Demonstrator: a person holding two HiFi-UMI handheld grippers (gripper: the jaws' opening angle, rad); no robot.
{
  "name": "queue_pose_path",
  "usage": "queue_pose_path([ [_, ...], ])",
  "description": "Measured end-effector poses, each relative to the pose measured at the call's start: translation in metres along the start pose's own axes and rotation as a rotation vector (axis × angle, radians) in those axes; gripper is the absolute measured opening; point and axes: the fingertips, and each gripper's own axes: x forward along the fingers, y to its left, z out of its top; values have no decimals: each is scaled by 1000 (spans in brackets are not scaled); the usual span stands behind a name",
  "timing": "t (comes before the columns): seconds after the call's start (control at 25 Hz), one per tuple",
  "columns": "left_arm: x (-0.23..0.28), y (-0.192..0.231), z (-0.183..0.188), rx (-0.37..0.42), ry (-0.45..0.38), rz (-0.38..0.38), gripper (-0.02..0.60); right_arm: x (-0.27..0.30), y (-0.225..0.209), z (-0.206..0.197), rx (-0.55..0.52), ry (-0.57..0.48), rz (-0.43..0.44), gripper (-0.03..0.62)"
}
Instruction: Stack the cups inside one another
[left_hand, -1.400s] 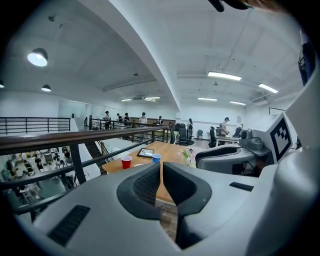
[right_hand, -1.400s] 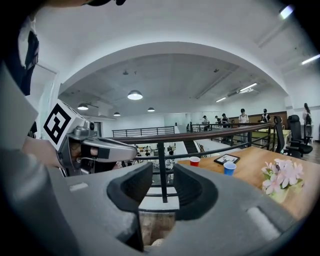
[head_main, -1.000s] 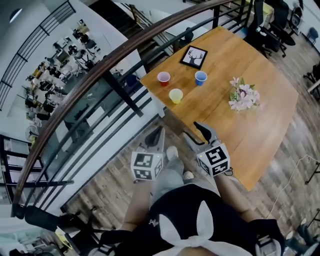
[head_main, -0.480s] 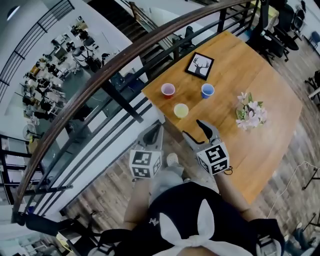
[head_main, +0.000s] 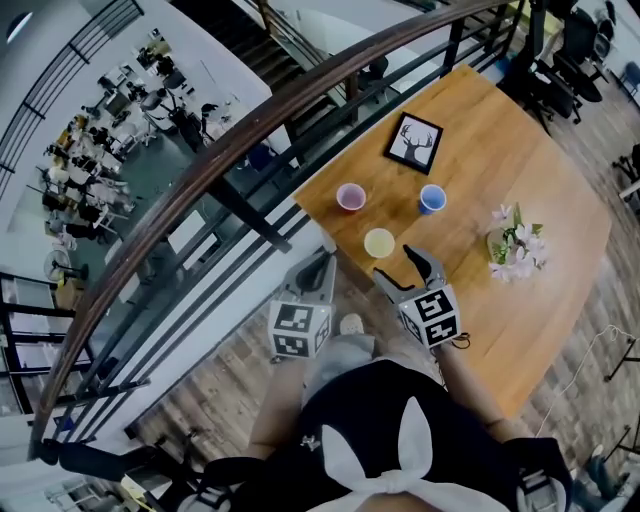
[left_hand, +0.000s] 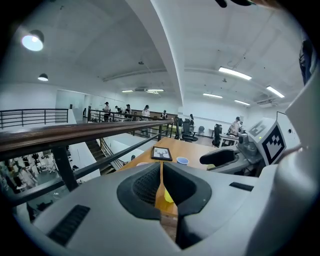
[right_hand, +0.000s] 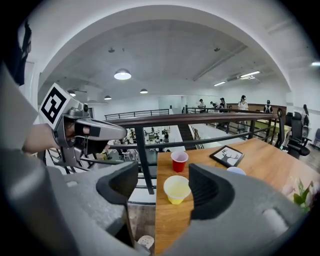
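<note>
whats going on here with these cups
A person with two grippers faces a wooden table where a yellow plastic cup, red cup and blue cup stand apart, unstacked. The right gripper has just been opening its jaws, nothing between them, pointed at the yellow cup. The left gripper is shut.

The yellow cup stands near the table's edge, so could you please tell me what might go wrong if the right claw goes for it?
1. The right claw, whose jaws have just been opening with nothing between them yet, could nudge the light-looking yellow cup off the table edge, beside the railing and its drop.
2. Squeezed hard, a thin cup might buckle.
3. Carried carelessly, it could knock over the red cup or the blue cup.
</note>
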Motion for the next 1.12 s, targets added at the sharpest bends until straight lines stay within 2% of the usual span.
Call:
queue_pose_path([
  [0.32, 26, 17, -13, 33, 48, -80, 32, 38, -9, -21, -12, 91, -36, 313],
  [0.56, 37, 17, -22, 27, 81, -118, 32, 53, -17, -35, -16, 151, -58, 334],
  [1.12, 73, 31, -24, 28, 119, -134, 32, 94, -34, -68, 24, 252, -35, 348],
])
